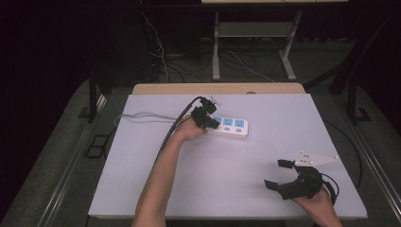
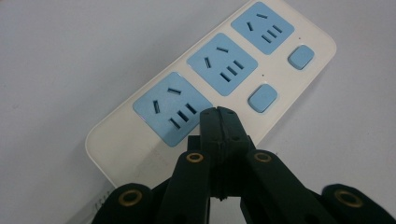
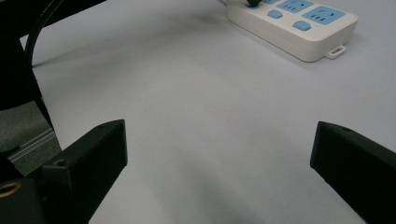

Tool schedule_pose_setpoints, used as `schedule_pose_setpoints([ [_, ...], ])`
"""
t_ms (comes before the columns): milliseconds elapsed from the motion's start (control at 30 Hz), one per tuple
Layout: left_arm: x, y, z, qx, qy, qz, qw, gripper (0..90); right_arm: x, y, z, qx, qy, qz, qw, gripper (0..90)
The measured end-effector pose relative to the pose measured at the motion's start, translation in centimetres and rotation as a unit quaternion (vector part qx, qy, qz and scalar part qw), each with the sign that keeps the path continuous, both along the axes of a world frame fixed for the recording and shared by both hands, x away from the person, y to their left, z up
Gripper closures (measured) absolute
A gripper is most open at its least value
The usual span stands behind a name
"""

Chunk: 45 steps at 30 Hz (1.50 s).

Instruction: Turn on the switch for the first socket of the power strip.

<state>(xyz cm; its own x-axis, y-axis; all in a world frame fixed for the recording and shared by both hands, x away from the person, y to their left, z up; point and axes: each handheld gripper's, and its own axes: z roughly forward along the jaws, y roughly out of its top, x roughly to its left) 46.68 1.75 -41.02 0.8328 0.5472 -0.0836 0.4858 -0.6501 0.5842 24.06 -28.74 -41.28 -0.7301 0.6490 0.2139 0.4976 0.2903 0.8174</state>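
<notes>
A white power strip (image 1: 230, 126) with three blue sockets and blue buttons lies flat near the middle of a pale tabletop (image 1: 236, 189); its grey cord (image 1: 142, 115) trails off to the left; the left gripper (image 1: 211, 124) points down at the strip's left end, its fingers (image 2: 211, 122) pressed together with nothing between them, tips at the edge of the nearest blue socket (image 2: 172, 108); the right gripper (image 1: 275, 174) rests well apart at the tabletop's near right, its fingers (image 3: 100, 149) spread wide and empty.

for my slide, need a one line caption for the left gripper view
Shut left hand-held gripper pressing down beside the first blue socket of a white power strip.
</notes>
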Motion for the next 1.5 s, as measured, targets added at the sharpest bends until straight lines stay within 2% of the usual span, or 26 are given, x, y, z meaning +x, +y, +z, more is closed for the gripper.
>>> schedule_pose_setpoints([
  [200, -0.1, 0.0, 0.0, 0.001, -0.008, -0.005, 1.0000, 89.8, 0.1, -0.2, 0.0, 0.000, 0.000, -0.004, 1.0000, 3.5],
  [300, -0.1, 0.2, -0.1, -0.010, -0.007, 0.000, 0.9999, 89.8, 0.2, -0.2, -0.1, 0.000, 0.000, -0.006, 1.0000, 3.5],
  [367, -0.1, 0.4, -0.3, -0.020, -0.008, 0.008, 0.9997, 89.7, 0.2, -0.2, -0.1, 0.000, 0.000, -0.006, 1.0000, 3.5],
  [433, -0.1, 0.6, -0.5, -0.037, -0.001, 0.016, 0.9992, 89.7, 0.2, -0.2, -0.1, 0.000, 0.001, -0.007, 1.0000, 3.5],
  [500, 0.0, 0.9, -0.7, -0.062, 0.008, 0.030, 0.9976, 89.7, 0.2, -0.2, -0.1, -0.001, 0.002, -0.008, 1.0000, 3.5],
  [533, 0.0, 1.0, -0.7, -0.066, 0.010, 0.030, 0.9973, 89.7, 0.2, -0.2, -0.1, 0.000, 0.002, -0.009, 1.0000, 3.5],
  [633, 0.0, 1.5, -0.9, -0.096, 0.015, 0.035, 0.9947, 89.6, 0.2, -0.3, 0.0, -0.001, 0.002, -0.011, 0.9999, 3.5],
  [733, 0.0, 1.8, -0.6, -0.110, 0.015, 0.038, 0.9931, 89.6, 0.1, -0.4, 0.0, 0.000, 0.003, -0.012, 0.9999, 3.5],
  [867, -0.5, 1.7, 0.1, -0.097, 0.004, 0.030, 0.9948, 89.6, 0.2, -0.5, 0.0, 0.002, 0.002, -0.014, 0.9999, 3.5],
  [1133, -1.3, 2.1, 1.5, -0.085, -0.010, 0.025, 0.9960, 89.5, 0.1, -0.5, 0.1, 0.003, 0.001, -0.014, 0.9999, 3.5],
  [1500, -2.6, 3.6, 3.9, -0.094, -0.034, 0.027, 0.9947, 89.4, 0.1, -0.5, 0.1, 0.007, 0.000, -0.012, 0.9999, 3.5],
])
